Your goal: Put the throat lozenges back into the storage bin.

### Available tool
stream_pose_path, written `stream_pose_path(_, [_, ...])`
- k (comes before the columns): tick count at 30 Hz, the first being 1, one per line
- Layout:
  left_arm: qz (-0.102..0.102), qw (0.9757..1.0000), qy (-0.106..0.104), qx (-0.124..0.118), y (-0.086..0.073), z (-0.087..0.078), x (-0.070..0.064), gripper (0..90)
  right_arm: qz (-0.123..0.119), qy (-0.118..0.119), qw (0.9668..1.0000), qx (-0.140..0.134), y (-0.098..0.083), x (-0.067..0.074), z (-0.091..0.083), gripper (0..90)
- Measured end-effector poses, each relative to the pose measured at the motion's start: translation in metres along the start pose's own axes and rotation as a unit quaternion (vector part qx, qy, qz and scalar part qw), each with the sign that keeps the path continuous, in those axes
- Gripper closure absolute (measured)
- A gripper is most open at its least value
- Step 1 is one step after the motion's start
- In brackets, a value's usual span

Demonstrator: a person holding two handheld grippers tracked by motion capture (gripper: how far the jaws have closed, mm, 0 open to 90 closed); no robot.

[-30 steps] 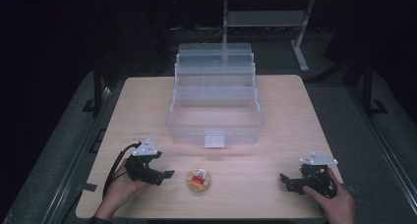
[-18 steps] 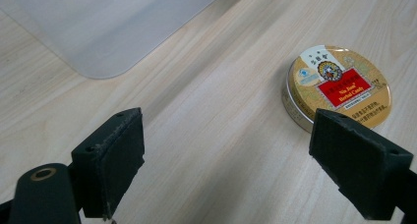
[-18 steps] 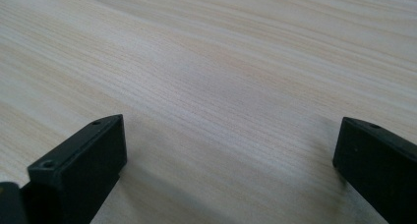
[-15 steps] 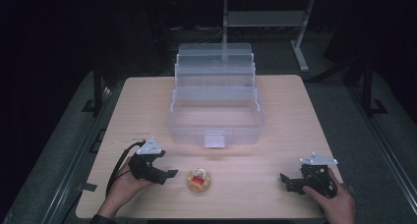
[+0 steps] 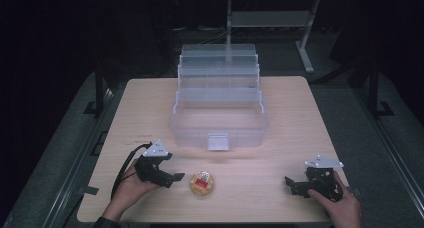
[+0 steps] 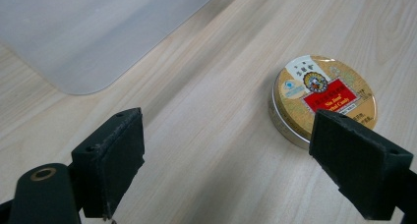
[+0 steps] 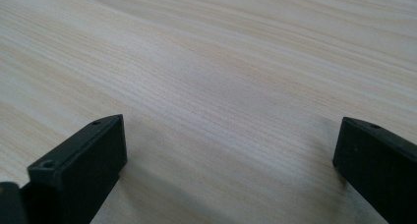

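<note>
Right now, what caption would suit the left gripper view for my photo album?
Open left gripper nears a round gold tin lying on the wooden table, beside a clear plastic box.

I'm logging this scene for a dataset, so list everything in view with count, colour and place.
round tin: one, gold with a red label, lying flat near the table's front edge, just right of the left gripper; lid on.
storage box: one, clear plastic, tiered trays opened out, at the table's middle.
table: one, light wood.
metal stand: one, grey, on the floor behind the table.
left gripper: one, black, fingers open, the tin just ahead of the right finger, not touching.
right gripper: one, black, fingers open over bare wood, front right.
hands: two, holding the grippers.
</note>
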State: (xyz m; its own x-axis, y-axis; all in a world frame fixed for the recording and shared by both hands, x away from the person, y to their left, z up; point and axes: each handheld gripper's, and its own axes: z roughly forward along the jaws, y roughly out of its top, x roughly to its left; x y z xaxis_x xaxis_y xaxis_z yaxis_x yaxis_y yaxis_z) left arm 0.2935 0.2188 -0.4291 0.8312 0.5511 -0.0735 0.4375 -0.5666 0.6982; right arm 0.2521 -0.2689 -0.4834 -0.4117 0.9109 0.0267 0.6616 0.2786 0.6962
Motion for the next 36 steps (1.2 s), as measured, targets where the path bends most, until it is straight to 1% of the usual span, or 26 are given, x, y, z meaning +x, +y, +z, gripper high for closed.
stream_pose_path(1, [0.005,1.0,-0.001,0.004,0.001,0.0,0.0,12.9,0.0,0.0,1.0,0.0,0.0,0.0,0.0,0.0])
stream_pose_path(7, [0.008,1.0,-0.004,0.002,0.006,0.003,-0.003,12.9,0.0,0.0,1.0,0.0,0.0,0.0,0.0,0.0])
stream_pose_path(10, [0.015,0.9998,-0.007,0.006,0.009,0.006,-0.006,12.9,0.0,0.0,1.0,0.0,0.0,0.0,0.0,0.0])
stream_pose_path(13, [0.015,0.9998,-0.009,0.005,0.011,0.007,-0.007,12.9,0.0,0.0,1.0,0.0,0.0,0.0,0.0,0.0])
stream_pose_path(14, [0.019,0.9997,-0.01,0.008,0.012,0.008,-0.007,12.9,0.0,0.0,1.0,0.0,0.0,0.0,0.0,0.0])
stream_pose_path(17, [0.018,0.9998,-0.012,0.006,0.014,0.01,-0.009,12.9,0.0,0.0,1.0,0.0,0.0,0.0,0.0,0.0])
stream_pose_path(18, [0.022,0.9996,-0.012,0.009,0.014,0.01,-0.009,12.9,0.0,0.0,1.0,0.0,0.0,0.0,0.0,0.0])
stream_pose_path(22, [0.024,0.9995,-0.016,0.009,0.017,0.013,-0.012,12.9,0.0,0.0,1.0,0.0,0.0,0.0,0.0,0.0])
stream_pose_path(27, [0.032,0.9991,-0.022,0.014,0.021,0.017,-0.015,12.9,0.0,0.0,1.0,0.0,0.0,0.0,0.0,0.0])
stream_pose_path(32, [0.033,0.9991,-0.025,0.013,0.023,0.02,-0.018,12.9,0.0,0.0,1.0,0.0,0.0,0.0,0.0,0.0])
stream_pose_path(33, [0.036,0.9988,-0.028,0.017,0.024,0.021,-0.019,12.9,0.0,0.0,1.0,0.0,0.0,0.0,0.0,0.0])
stream_pose_path(36, [0.04,0.9986,-0.03,0.02,0.024,0.023,-0.02,12.9,0.0,0.0,1.0,0.0,0.0,0.0,0.0,0.0])
